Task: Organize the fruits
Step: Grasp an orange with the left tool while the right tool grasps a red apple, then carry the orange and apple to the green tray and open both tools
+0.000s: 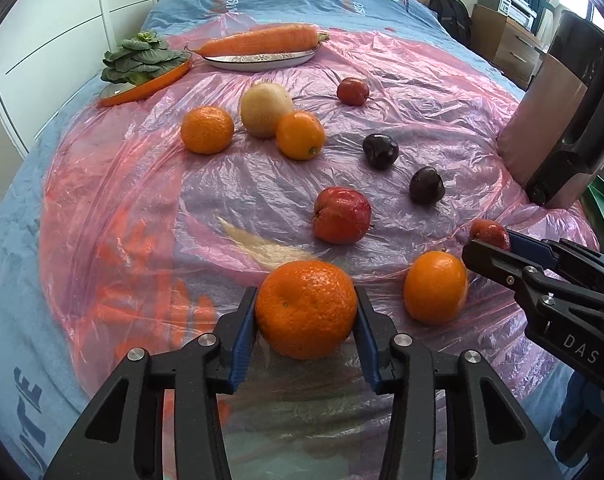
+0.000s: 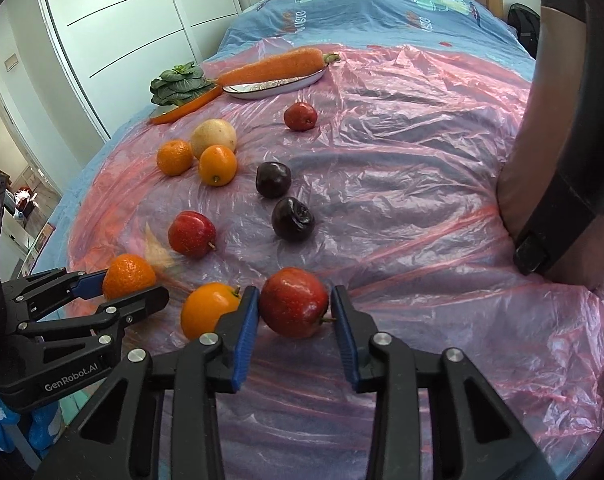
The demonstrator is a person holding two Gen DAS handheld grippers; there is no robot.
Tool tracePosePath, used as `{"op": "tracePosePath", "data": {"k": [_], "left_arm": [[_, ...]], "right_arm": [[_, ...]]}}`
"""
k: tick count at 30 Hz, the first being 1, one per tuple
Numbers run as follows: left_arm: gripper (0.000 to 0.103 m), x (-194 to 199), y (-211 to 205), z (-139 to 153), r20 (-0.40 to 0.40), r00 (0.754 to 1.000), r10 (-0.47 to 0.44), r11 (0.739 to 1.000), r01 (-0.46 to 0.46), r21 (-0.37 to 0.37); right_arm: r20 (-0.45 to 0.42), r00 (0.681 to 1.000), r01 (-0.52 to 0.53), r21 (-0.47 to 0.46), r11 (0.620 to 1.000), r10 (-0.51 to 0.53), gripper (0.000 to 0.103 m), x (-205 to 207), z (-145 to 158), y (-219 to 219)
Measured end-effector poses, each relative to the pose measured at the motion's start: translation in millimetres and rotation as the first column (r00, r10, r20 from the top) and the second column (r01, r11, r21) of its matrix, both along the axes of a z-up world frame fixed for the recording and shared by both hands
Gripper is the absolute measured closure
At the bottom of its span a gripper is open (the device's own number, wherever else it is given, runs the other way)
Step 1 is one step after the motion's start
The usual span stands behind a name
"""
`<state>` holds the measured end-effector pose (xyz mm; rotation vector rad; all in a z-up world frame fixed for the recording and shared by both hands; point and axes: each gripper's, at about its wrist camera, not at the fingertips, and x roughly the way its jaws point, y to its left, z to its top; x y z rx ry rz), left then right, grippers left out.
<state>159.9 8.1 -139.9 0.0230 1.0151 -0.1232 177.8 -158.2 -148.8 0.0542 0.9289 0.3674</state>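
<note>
My left gripper (image 1: 306,312) is shut on a bumpy orange mandarin (image 1: 306,309), which also shows in the right wrist view (image 2: 129,274). My right gripper (image 2: 294,304) is shut on a red apple (image 2: 293,302), seen partly behind its fingers in the left wrist view (image 1: 489,234). A smooth orange (image 1: 435,286) lies between the two grippers. On the pink plastic sheet (image 1: 422,92) lie another red apple (image 1: 342,215), two dark plums (image 1: 380,151) (image 1: 426,185), a small red apple (image 1: 353,91), two oranges (image 1: 207,129) (image 1: 300,135) and a yellow pear (image 1: 265,109).
At the back, a big carrot (image 1: 261,40) lies on a white oval dish (image 1: 261,62) and leafy greens (image 1: 139,60) sit on an orange dish (image 1: 141,88). A dark chair (image 1: 562,120) stands at the bed's right edge. White wardrobe doors stand on the left.
</note>
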Motion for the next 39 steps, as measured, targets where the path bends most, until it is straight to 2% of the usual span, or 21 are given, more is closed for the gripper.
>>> {"op": "tracePosePath", "data": {"k": [6, 10, 16, 21, 27, 35, 39], "left_arm": [[0.064, -15, 2, 25, 0.036, 0.999, 0.011, 1.000, -0.011, 0.004], [0.064, -31, -8, 43, 0.053, 0.998, -0.019, 1.000, 0.019, -0.006], [0.064, -52, -51, 66, 0.069, 0.992, -0.109, 0.993, 0.113, -0.043], [0.064, -64, -101, 84, 0.078, 0.974, -0.211, 0.973, 0.216, -0.074], [0.064, -69, -175, 98, 0.075, 0.935, -0.346, 0.930, 0.352, -0.103], [0.064, -60, -283, 101, 0.077, 0.862, -0.501, 0.856, 0.507, -0.100], [0.064, -48, -332, 99, 0.079, 0.827, -0.556, 0.823, 0.562, -0.085]], "right_arm": [[0.032, 0.999, -0.001, 0.019, 1.000, 0.001, 0.052, -18, 23, -7], [0.051, 0.999, 0.014, 0.028, 1.000, -0.015, 0.052, -37, 39, -24], [0.076, 0.992, 0.099, 0.024, 0.995, -0.100, 0.052, -66, 59, -72], [0.098, 0.975, 0.197, 0.016, 0.980, -0.197, 0.052, -87, 71, -127], [0.115, 0.937, 0.332, 0.009, 0.943, -0.330, 0.052, -103, 76, -204], [0.134, 0.875, 0.469, 0.003, 0.883, -0.465, 0.052, -103, 73, -301], [0.132, 0.854, 0.508, -0.010, 0.861, -0.502, 0.052, -96, 63, -333]]}}
